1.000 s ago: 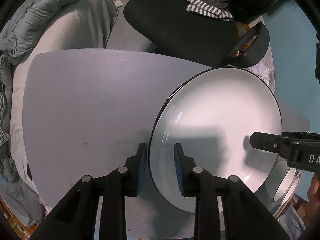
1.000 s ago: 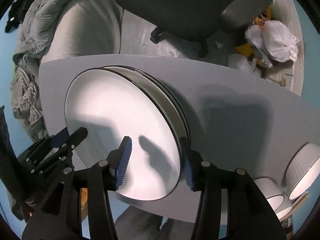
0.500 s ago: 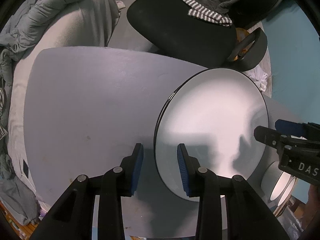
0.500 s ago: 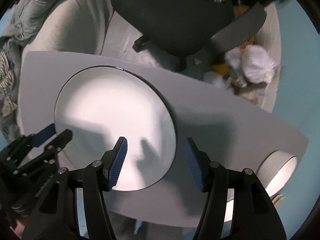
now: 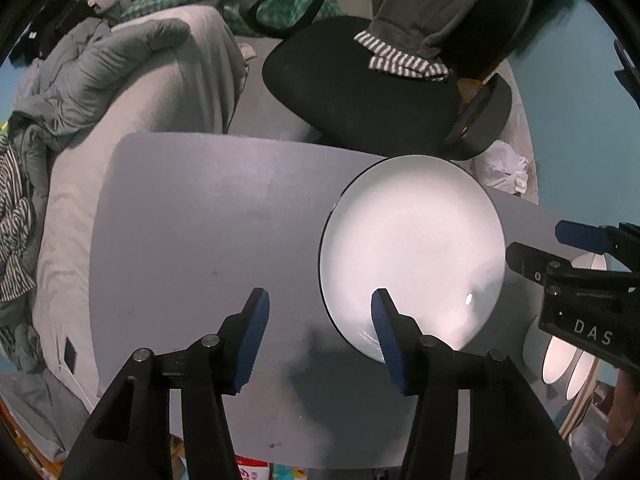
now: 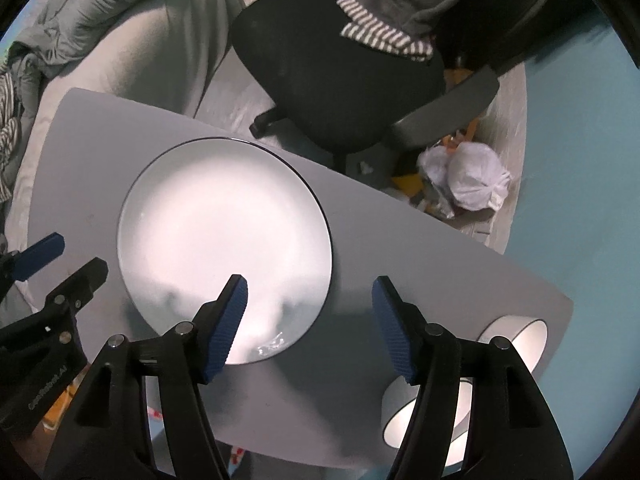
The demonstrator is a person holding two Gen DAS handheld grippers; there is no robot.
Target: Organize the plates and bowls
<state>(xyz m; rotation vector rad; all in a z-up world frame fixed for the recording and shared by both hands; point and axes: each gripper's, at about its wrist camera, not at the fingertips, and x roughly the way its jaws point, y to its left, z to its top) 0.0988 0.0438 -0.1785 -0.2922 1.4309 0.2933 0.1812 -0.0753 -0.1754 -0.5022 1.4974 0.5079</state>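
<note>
White trash bag (image 6: 468, 184) shows fully only from right wrist.

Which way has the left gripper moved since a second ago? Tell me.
Yes. The left gripper has lifted up off the plate: the table now looks smaller beneath it, and its opening jaws hold nothing.

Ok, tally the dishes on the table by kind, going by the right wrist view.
Plate: 1 showing; anything beneath it is hidden
Bowls: 2
Total: 3
</note>
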